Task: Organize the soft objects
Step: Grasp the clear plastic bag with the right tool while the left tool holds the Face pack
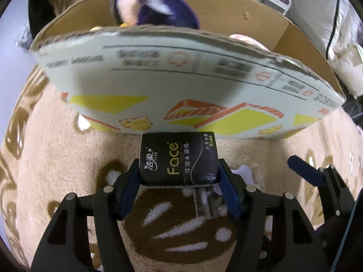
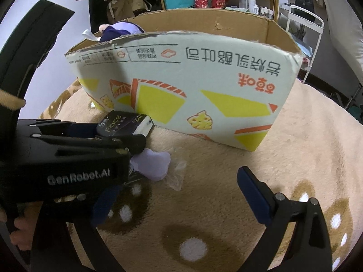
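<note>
Black rectangular tissue pack (image 1: 179,159) sits clamped between left jaws; right jaws gape empty. Lifting it clear above the printed cardboard box (image 1: 181,90) rim ahead seems wise.

Purple plush toy (image 1: 158,4) in the cardboard box (image 1: 172,74) is motion-blurred, lower half hidden behind the box's front wall. Small print on that wall smeared, unreadable. Pink item (image 1: 246,39) inside the box mostly hidden. Clear plastic bag (image 1: 208,200) partly covered by the tissue pack (image 1: 179,158). Bottles (image 2: 254,4) on the far shelf too small to identify.
</note>
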`<action>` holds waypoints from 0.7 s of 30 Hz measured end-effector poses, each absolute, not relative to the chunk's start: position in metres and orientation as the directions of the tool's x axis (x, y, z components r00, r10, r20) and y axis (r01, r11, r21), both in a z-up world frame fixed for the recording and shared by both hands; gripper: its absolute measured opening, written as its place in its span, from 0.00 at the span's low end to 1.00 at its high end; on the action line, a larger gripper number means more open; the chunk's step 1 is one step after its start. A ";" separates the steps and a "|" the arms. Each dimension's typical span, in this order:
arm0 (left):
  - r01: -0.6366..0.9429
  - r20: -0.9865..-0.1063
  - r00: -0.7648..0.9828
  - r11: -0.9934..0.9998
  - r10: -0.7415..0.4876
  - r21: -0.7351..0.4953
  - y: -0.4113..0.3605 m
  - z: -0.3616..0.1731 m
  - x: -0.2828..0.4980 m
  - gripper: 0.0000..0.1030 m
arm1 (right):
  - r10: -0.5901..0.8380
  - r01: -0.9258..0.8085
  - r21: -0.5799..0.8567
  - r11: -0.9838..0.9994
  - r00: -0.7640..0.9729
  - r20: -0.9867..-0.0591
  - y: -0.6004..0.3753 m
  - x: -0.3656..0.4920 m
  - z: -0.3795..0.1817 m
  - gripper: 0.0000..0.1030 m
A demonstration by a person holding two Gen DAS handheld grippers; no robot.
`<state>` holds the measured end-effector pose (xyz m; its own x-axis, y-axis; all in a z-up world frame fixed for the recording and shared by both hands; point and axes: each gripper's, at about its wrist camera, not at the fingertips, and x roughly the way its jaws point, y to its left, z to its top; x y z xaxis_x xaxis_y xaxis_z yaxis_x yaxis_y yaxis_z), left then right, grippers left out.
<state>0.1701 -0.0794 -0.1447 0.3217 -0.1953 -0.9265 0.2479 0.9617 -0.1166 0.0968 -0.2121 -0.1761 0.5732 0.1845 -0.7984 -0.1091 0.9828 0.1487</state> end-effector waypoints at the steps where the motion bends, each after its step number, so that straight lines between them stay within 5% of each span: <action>1: 0.244 -0.927 0.323 0.963 -0.193 -0.115 -0.076 -0.144 0.172 0.62 | 0.188 -0.113 0.150 0.982 0.573 -0.798 -0.211 0.097 -0.177 1.00; 21: 0.143 -0.934 0.354 0.990 -0.039 0.013 -0.027 -0.144 0.164 0.62 | 0.211 -0.110 0.181 0.977 0.574 -0.792 -0.180 0.113 -0.190 1.00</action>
<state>0.1637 -0.0269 -0.1437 0.3540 -0.0387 -0.9344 0.1429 0.9897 0.0131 0.1127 -0.1798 -0.1895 0.5735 0.2110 -0.7915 -0.1096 0.9773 0.1812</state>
